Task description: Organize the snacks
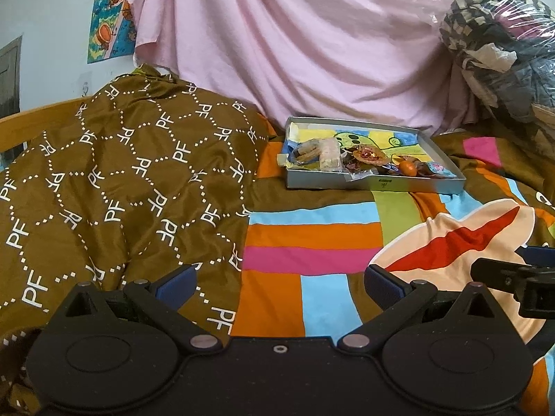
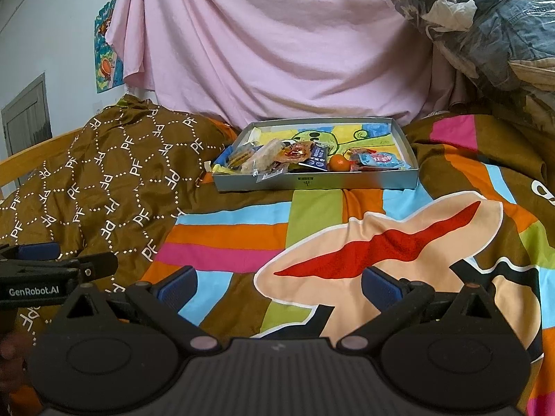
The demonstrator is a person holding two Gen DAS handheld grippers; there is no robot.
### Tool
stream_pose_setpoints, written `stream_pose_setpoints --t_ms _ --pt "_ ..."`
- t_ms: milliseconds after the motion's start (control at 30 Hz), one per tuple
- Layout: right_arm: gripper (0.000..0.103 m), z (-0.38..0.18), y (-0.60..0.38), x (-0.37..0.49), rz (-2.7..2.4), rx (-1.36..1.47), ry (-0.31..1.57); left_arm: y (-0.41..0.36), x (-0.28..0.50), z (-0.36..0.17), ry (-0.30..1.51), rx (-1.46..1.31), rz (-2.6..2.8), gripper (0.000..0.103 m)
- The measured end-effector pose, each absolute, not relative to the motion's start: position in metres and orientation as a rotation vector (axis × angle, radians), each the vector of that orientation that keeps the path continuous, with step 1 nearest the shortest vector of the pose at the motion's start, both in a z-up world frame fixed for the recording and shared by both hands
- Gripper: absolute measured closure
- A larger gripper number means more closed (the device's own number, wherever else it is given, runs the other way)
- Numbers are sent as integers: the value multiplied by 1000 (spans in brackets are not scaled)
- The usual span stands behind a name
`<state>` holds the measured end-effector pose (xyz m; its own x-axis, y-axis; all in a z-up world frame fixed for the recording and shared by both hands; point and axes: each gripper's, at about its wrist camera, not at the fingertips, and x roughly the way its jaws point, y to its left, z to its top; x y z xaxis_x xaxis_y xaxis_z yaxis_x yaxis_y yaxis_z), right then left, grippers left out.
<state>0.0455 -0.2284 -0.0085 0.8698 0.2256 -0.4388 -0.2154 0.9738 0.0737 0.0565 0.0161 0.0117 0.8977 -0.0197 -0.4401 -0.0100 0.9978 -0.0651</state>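
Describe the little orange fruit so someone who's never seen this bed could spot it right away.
Find the shallow grey tray on the striped bedspread, in front of the pink sheet. Snacks line its near wall; the orange fruit sits right of centre among them, between a dark blue packet and a light blue one. It is the only round, unwrapped item.

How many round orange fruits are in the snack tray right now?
1. The orange fruit sits near the front wall of the grey tray, right of centre, between the dark blue packet and the light blue packet. Others may hide beneath wrappers.

"GenRobot.AI" on left gripper (image 2: 52, 260) ("PF" on brown cloth (image 1: 121, 159))
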Motion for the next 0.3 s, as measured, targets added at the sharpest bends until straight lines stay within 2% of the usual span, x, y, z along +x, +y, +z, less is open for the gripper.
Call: stream_pose_setpoints --t_ms 300 --pt "0 -10 -228 45 234 25 466 14 57 10 464 -58 -14 1"
